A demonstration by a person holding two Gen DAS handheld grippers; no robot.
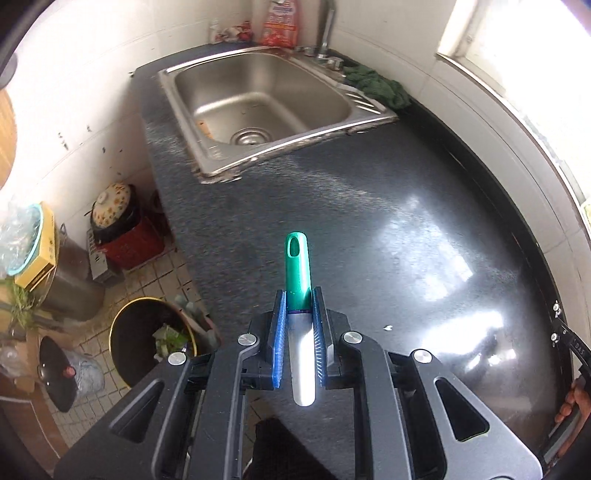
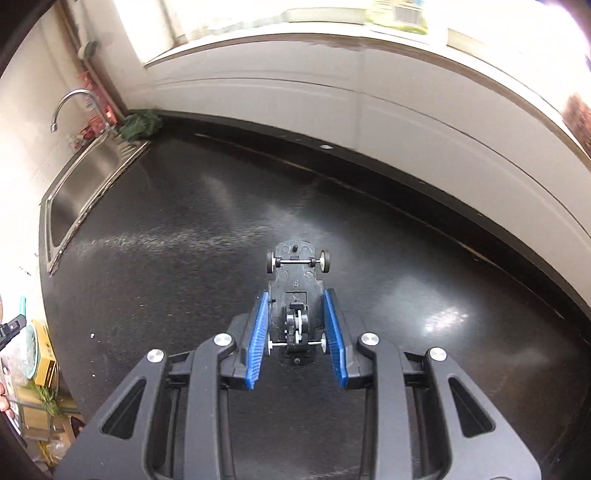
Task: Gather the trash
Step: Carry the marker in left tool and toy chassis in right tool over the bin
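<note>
Dark speckled countertop (image 1: pixel 369 206) – inset steel sink (image 1: pixel 258 103), green cloth (image 1: pixel 380 86) beside it, white crumb (image 1: pixel 388 327)

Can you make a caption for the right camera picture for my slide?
Right gripper holds an upside-down black toy car chassis above the shiny black countertop.

A pale fleck on the dark counter (image 1: pixel 369 229) (image 1: pixel 388 327) stays too small to identify. The faucet (image 1: pixel 327 26) runs past the top edge. Blue pads (image 1: pixel 281 339) conceal the knife's (image 1: pixel 301 295) flanks; the toy car chassis (image 2: pixel 295 295) blocks its own upper side.
</note>
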